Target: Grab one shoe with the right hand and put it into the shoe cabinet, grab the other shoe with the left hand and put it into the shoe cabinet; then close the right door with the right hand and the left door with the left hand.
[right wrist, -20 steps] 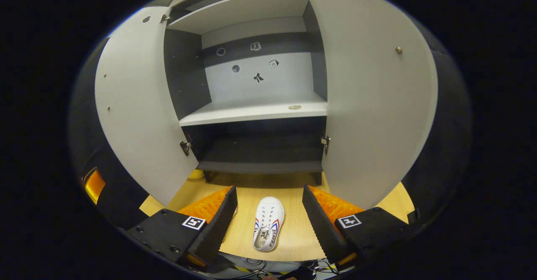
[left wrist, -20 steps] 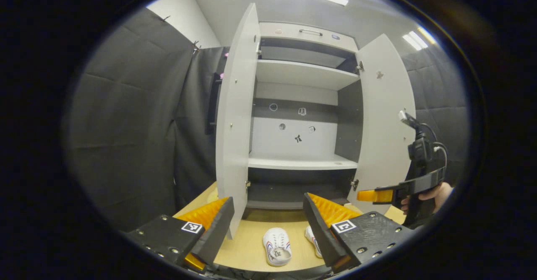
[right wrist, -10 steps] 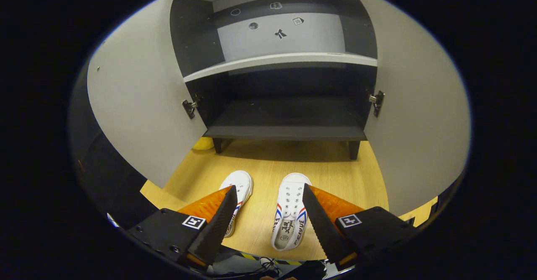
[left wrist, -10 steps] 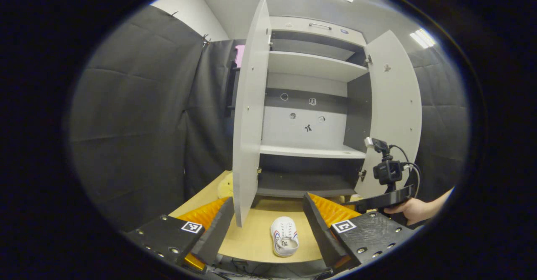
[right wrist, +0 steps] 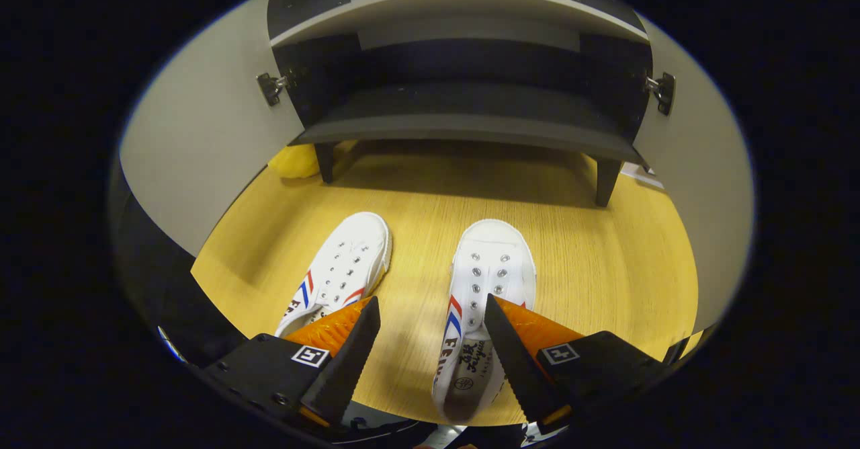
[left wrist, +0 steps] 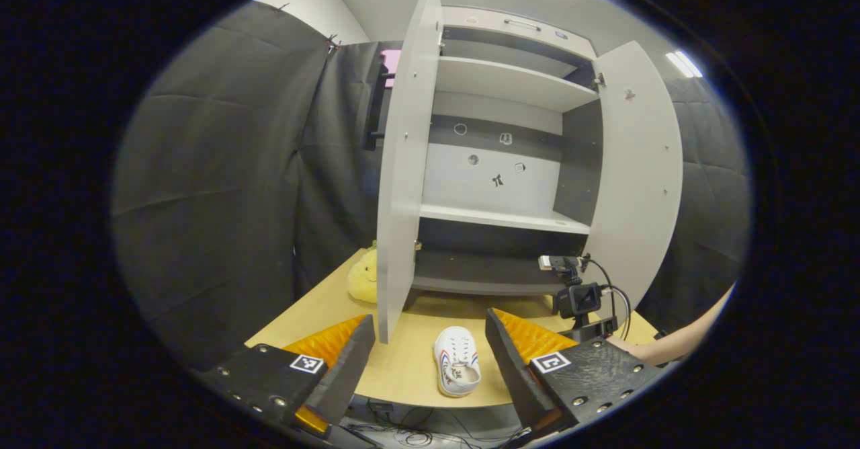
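Two white canvas shoes with red and blue stripes lie side by side on the wooden table, toes toward the cabinet. In the right gripper view, the left shoe (right wrist: 342, 271) and the right shoe (right wrist: 489, 274) are close below me. My right gripper (right wrist: 431, 301) is open just above them, its right finger over the right shoe's inner side. The grey shoe cabinet (left wrist: 500, 217) stands with both doors wide open. My left gripper (left wrist: 428, 324) hangs open farther back, with one shoe (left wrist: 457, 368) between its fingers in the left gripper view. The other shoe is hidden there.
The open left door (left wrist: 403, 167) juts out toward me, and the open right door (left wrist: 638, 167) flanks the other side. A yellow plush toy (left wrist: 363, 277) sits by the cabinet's left foot. The dark bottom shelf (right wrist: 463, 123) is bare. A hand (left wrist: 648, 351) holds the right gripper's camera mount (left wrist: 579, 299).
My right gripper has dropped and tipped down toward the shoes, which now look much larger. In the left gripper view the right gripper has sunk toward the table; the left one drew back slightly.
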Demonstrator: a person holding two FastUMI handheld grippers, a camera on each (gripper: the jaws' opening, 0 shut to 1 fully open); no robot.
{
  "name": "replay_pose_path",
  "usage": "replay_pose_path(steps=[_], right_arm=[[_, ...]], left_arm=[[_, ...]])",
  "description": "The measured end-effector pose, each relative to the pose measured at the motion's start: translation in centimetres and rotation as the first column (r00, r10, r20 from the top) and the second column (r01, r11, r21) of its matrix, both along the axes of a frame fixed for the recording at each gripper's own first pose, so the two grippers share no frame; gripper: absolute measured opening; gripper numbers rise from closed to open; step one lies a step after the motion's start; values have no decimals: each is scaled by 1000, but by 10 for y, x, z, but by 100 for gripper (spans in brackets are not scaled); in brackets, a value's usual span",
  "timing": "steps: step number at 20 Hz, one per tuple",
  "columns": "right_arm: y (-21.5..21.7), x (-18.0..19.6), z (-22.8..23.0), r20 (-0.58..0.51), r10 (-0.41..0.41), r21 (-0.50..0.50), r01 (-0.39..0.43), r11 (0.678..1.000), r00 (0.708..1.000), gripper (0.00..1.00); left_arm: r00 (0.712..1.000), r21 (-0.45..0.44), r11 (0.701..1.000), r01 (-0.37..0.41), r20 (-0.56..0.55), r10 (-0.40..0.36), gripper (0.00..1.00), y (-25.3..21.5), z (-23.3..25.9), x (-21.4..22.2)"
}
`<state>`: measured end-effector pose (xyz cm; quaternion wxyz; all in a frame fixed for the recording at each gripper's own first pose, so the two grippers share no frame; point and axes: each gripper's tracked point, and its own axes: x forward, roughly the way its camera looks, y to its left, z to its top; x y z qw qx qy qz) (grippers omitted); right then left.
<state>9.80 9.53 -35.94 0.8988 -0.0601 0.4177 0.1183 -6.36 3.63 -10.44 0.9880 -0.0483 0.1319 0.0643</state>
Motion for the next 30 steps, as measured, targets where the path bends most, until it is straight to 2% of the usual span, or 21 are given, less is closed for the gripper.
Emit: replay_pose_path(steps=[2, 4, 6, 7, 8, 10, 11, 12, 13, 18, 19, 20, 21, 22, 27, 30], right_arm=[[-6, -4, -17, -45, -11, -22, 10, 1000, 999, 99], [-10, 0, -28, -40, -6, -74, 3, 997, 999, 99], [-13, 3, -36, -20, -16, -144, 13, 990, 1000, 92], [-16, 6, -36, -13, -24, -193, 21, 981, 1000, 86], [-16, 8, -38, -7, -31, -239, 29, 971, 999, 85], [-25, 10, -39, 24, -51, -367, 57, 928, 998, 82], [-28, 12, -38, 47, -53, -412, 68, 909, 997, 55], [-32, 11, -38, 67, -54, -445, 78, 892, 996, 49], [-31, 12, -40, 81, -50, -449, 82, 890, 995, 33], [-29, 5, -28, 47, -32, -391, 48, 919, 998, 13], [-31, 11, -38, 35, -23, -384, 34, 923, 999, 5], [-32, 9, -33, 27, -22, -369, 30, 929, 999, 8], [-34, 6, -31, 24, -22, -354, 29, 935, 999, 2], [-36, 5, -27, 28, -20, -333, 29, 943, 999, 0], [-57, -11, -1, 66, -67, -247, 81, 966, 996, 1], [-67, -22, 26, 117, -53, -217, 78, 973, 992, 0]], left_arm=[[1000, -17, 1000, -25, 4, 25, 95, 4, 2, 0], [999, -37, 998, -50, -3, 50, 95, 8, 0, -3], [998, -50, 997, -58, -10, 57, 94, 9, -2, -6], [998, -52, 997, -58, -12, 57, 94, 11, -3, -7], [998, -51, 997, -57, -13, 57, 95, 13, -3, -8], [998, -47, 997, -55, -18, 55, 95, 18, -5, -11], [998, -46, 997, -56, -19, 55, 95, 20, -5, -12], [998, -45, 997, -57, -15, 56, 94, 22, -4, -12], [998, -44, 997, -59, -8, 58, 95, 24, -1, -14], [999, -26, 999, -42, 13, 43, 95, 22, 5, -24], [999, -16, 999, -32, 14, 32, 95, 19, 5, -27], [1000, -2, 1000, -19, 16, 19, 95, 16, 6, -29], [1000, 13, 1000, -6, 17, 6, 95, 13, 6, -29], [1000, 27, 1000, 6, 18, -7, 96, 10, 6, -30], [998, 47, 997, 57, 38, -58, 94, -10, 9, -33], [995, 41, 996, 85, 43, -86, 96, -23, 10, -27]])
